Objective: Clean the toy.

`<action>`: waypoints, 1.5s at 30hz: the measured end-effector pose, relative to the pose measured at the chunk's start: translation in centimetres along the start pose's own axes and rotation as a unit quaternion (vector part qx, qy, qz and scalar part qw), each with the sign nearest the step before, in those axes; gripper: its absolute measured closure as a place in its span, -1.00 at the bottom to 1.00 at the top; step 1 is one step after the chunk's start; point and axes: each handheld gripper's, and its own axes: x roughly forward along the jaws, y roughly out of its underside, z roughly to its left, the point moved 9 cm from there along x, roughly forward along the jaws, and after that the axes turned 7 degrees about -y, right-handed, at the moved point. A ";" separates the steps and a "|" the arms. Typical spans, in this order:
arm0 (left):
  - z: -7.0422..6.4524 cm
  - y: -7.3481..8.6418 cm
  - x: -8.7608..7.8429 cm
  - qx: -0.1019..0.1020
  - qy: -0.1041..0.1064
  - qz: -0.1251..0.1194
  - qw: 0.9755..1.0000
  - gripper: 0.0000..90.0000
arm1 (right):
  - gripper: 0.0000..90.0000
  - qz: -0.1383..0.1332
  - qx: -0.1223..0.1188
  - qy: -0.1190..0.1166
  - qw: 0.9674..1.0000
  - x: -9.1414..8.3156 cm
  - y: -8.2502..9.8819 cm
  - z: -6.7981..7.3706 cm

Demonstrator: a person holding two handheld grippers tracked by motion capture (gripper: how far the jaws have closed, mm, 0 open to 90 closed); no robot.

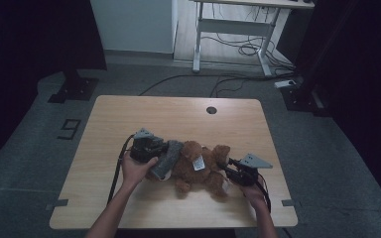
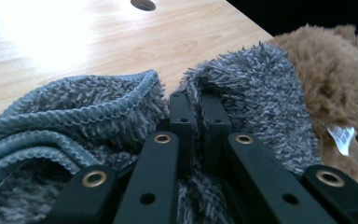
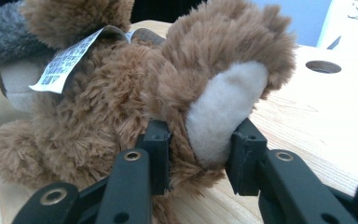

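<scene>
- Step in hand: dressing or undressing the teddy bear, lying at table centre.
- Left gripper: jaws closed, pinching the grey fuzzy sock at the bear's 9 o'clock.
- Right gripper: jaws clamped on the bear's foot at its 3 o'clock.
- Next move probably calls for sliding the sock along the bear while the right grip anchors it.
</scene>
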 end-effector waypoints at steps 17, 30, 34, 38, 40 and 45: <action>-1.7 2.9 -2.1 0.010 0.016 -0.038 0.999 0.91 | -0.40 -0.031 0.048 0.027 0.998 -1.7 -3.2 0.3; -2.4 3.8 -3.6 0.003 0.036 -0.035 0.999 0.89 | 0.20 0.015 0.042 -0.039 0.998 -0.1 -2.1 2.1; -2.6 3.1 -4.8 -0.005 0.055 -0.024 0.998 0.87 | 0.27 0.022 0.028 -0.054 0.998 -0.6 -1.3 2.7; -2.6 0.6 -6.6 0.009 0.041 -0.035 0.999 0.86 | 0.31 0.020 0.006 -0.059 0.998 -0.9 -1.1 3.1; -2.7 -1.0 -7.3 0.014 0.034 -0.047 0.998 0.86 | 0.31 0.017 -0.003 -0.059 0.998 -0.9 -1.1 3.2; -3.5 -4.8 -7.0 0.019 0.039 -0.064 0.997 0.86 | 0.32 0.012 -0.015 -0.060 0.998 -0.9 -1.1 3.3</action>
